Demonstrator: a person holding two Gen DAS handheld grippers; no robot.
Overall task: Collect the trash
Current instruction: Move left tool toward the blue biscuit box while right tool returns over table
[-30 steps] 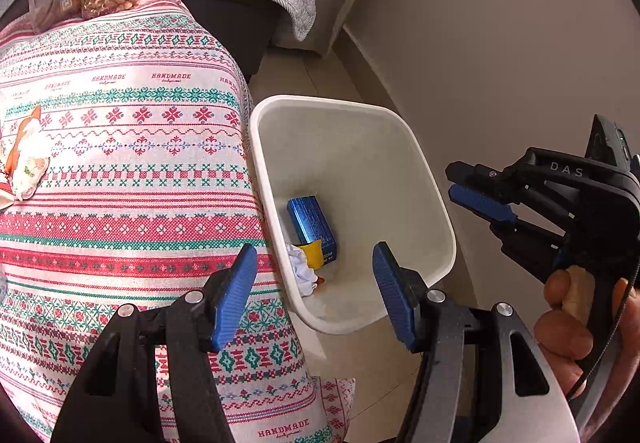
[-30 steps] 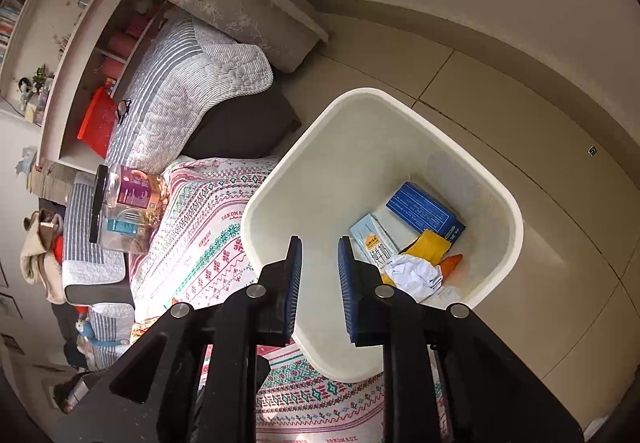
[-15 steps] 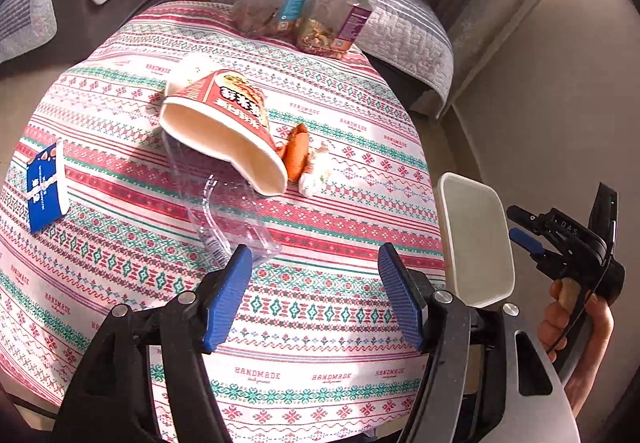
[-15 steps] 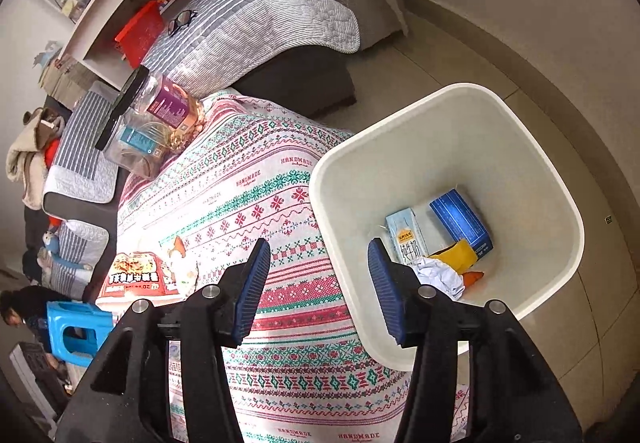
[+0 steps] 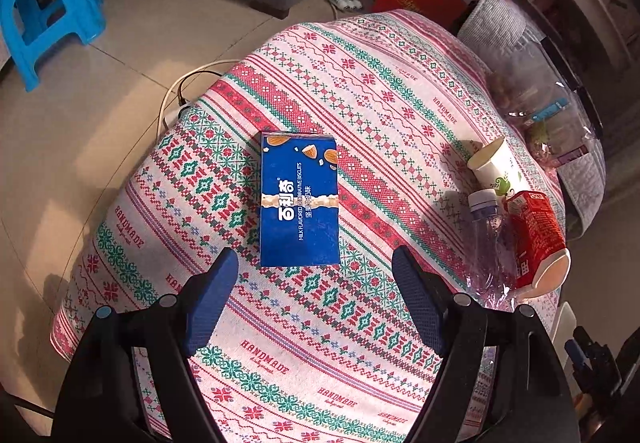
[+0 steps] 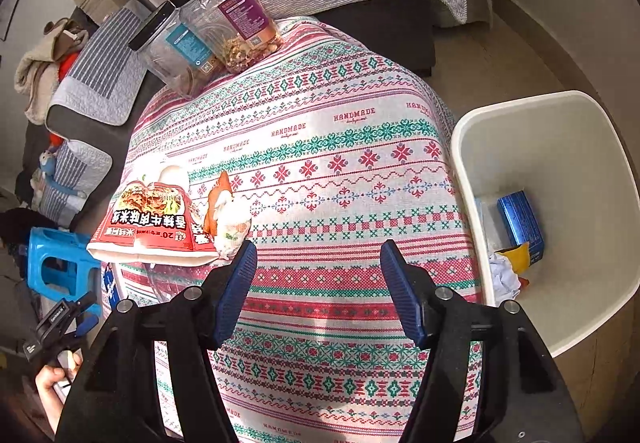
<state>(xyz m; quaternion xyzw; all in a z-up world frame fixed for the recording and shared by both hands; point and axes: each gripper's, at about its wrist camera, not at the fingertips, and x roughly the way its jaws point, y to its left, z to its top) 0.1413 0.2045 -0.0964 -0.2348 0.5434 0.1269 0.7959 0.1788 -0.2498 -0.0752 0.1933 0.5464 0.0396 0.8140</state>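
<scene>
Trash: several pieces are seen lying on the patterned tablecloth [image 5: 360,91], and some is already inside the white bin [image 6: 580,115] that stands on the floor just beside the table edge.
Biscuit box: a flat blue biscuit box [image 5: 299,203] lies face up on the cloth, apart from the other litter, and is framed between the spread fingers of the left gripper [image 5: 316,299], so it is judged to be the next piece aimed at.
Left gripper: it is held released, jaws wide, above the near end of the box and not touching it; the wide opening is judged to suit the box's width.
Right gripper: the right gripper [image 6: 316,291] is also held released and empty, over bare cloth between the noodle cup and the bin.
Other litter: a red noodle cup [image 6: 152,227] lies on its side, with a crumpled wrapper [image 6: 226,215] touching it, a clear plastic bottle [image 5: 490,243] alongside it and a paper cup [image 5: 498,167] tipped over next to them.
Bin contents: a blue carton [image 6: 520,223], a yellow wrapper [image 6: 516,255] and crumpled white paper [image 6: 504,277] are collected at the bottom.
Not trash: two lidded food jars [image 6: 212,23] at the far edge are judged to be kept.
Progress: partly done.
</scene>
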